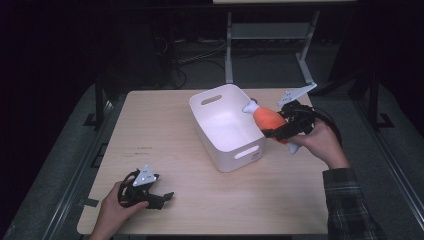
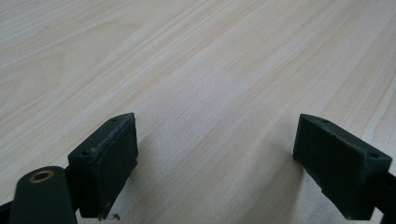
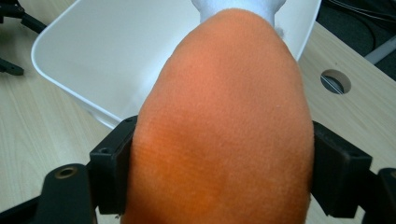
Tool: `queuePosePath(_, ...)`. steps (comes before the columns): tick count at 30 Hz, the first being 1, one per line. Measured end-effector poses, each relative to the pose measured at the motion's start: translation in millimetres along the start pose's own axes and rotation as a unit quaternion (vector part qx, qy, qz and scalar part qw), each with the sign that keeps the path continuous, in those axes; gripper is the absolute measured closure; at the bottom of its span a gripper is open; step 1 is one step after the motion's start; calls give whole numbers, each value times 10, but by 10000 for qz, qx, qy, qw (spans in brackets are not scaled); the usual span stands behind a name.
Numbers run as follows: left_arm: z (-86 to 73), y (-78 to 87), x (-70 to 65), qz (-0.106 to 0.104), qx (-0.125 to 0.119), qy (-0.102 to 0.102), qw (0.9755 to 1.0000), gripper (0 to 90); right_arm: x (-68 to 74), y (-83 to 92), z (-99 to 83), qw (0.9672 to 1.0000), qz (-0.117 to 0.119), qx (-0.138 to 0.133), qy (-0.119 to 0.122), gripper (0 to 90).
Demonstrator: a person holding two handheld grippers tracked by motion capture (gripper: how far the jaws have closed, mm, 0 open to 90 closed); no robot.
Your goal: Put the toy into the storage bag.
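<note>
Your right gripper (image 1: 282, 131) is clamped on a plush toy (image 1: 269, 119) shaped like a drumstick: a plump orange body that tapers to a white knob at the far end. In the right gripper view the toy (image 3: 224, 126) bulges out between the two black jaws, which press into its sides, and the fabric shows a fine, short nap, soft and matte. The orange is even, slightly paler along the crown where the light falls. The white tip (image 3: 238, 9) looks like a fluffier, terry-like cloth.

You hold the toy off the table, just above the right-hand rim of the white bin (image 1: 227, 127), at its long side. Its long axis runs from your hand up and to the left in the high view, with the white end pointing over the bin's opening and the thick orange end back in the jaws.

The bin is smooth, hard plastic, rectangular with rounded corners, with a slot handle cut into each short end; it sits at an angle on the table (image 1: 165, 145). The table top is pale wood-grain laminate, and a round cable hole (image 3: 335, 81) shows in it beyond the toy.

Your left gripper (image 1: 159, 199) rests low near the front left of the table, well apart from the bin, its jaws spread wide with only bare wood between the ribbed black pads (image 2: 109, 158).
</note>
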State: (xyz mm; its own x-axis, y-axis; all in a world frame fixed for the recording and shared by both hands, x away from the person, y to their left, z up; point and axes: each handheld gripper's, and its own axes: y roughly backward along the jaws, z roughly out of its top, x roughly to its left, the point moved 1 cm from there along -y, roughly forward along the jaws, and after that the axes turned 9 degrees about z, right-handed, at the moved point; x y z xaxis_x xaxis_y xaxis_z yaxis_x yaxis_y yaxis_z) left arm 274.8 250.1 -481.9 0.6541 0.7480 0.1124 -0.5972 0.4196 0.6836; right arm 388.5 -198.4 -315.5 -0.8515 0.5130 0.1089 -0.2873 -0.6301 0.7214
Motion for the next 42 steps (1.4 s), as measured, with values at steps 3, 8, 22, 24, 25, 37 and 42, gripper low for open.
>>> queuePosePath(3,0,-1,-2,-2,-9,16,10000,129,13,-18,54,10000,26,0,46,215)
queuePosePath(8,0,-1,-2,3,-9,14,10000,129,32,-62,133,9999,60,10,106,215)
queuePosePath(22,0,-1,-2,2,-9,13,10000,129,78,-207,365,9997,164,-44,186,215)
queuePosePath(24,0,-2,-2,1,-9,13,10000,129,87,-230,401,9996,175,-35,201,215)
queuePosePath(25,0,-2,-1,3,-11,9,10000,129,91,-242,413,9996,193,-48,188,215)
queuePosePath(37,0,-2,-2,-1,-9,17,10000,129,123,-407,610,9997,164,33,194,215)
queuePosePath(42,0,-2,-1,4,-9,11,10000,129,139,-491,677,9997,139,68,197,214)
